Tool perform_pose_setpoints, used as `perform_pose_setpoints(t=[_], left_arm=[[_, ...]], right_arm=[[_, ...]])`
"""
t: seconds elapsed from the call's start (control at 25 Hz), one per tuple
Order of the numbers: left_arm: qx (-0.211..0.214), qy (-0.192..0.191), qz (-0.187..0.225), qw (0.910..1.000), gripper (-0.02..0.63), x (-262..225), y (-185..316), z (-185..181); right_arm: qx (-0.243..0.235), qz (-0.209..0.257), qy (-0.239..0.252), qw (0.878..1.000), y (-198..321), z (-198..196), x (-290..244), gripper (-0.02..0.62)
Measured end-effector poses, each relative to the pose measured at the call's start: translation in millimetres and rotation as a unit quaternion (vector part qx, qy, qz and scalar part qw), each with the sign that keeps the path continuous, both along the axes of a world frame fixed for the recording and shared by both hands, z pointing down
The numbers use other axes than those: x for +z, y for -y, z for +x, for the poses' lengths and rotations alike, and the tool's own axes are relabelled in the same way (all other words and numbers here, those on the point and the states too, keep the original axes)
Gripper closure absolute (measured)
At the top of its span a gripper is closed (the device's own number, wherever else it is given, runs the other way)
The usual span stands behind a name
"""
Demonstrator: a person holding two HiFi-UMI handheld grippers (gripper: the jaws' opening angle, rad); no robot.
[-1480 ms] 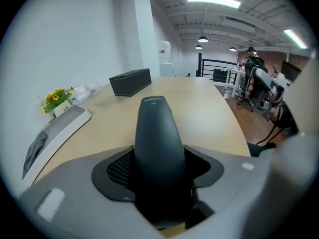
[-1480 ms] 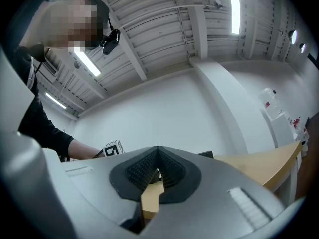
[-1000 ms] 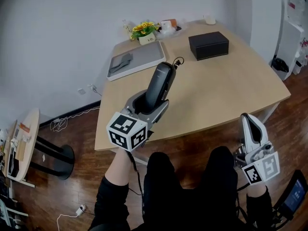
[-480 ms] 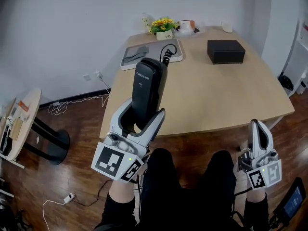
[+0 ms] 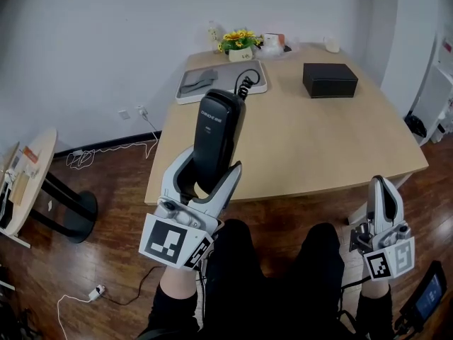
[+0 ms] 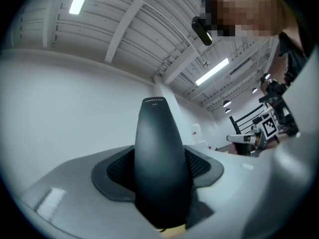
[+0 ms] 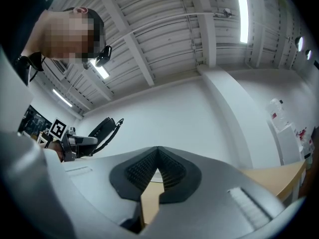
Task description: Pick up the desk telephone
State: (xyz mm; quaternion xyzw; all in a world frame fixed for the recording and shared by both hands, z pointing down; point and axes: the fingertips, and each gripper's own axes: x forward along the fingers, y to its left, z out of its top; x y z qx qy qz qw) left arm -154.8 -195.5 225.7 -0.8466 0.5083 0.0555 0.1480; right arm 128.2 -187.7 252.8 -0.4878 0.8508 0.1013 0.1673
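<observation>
Change: Since a second ago we have lifted the left gripper [image 5: 211, 164] and tipped it more upright. The black telephone handset [image 5: 218, 129] now stands higher and nearer the head camera. It looks the same as it did half a second ago.
Left gripper: It is clenched on the lower part of the handset, with a ribbed pad pressed on each side. The handset sticks out well past the fingertips, pointing up and away from us.
Handset: We hold it in the air, off the wooden table [image 5: 318, 137], leaning slightly to the right.
Cord: A black coiled cord [image 5: 245, 86] shows at the far end of the handset.
Right gripper [image 5: 383, 190]: Its jaws are closed together with nothing between them. It sits low and to the right of the left gripper, beside our right knee and well apart from the handset.
Table: It lies beyond the left gripper.
Grey tray [image 5: 232, 73]: It sits just beyond the handset's tip, with a grey cloth [image 5: 200, 78] lying in it.
Black box [image 5: 330, 80]: It lies beyond the left gripper and to its right.
Yellow flowers [image 5: 240, 42]: They stand at the table's far edge, past the tray.
Round side table [image 5: 35, 168]: It stands on the floor, well to the left of the left gripper.
</observation>
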Motion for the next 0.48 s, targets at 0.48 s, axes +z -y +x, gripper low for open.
perform_pose_setpoints(t=[0.48], left_arm=[[0.008,0.000,0.000,1.0000,0.339,2.6,-0.4,7.6]], right_arm=[[0.002,0.012,0.009,1.000,-4.8,6.8,-6.8,0.595]])
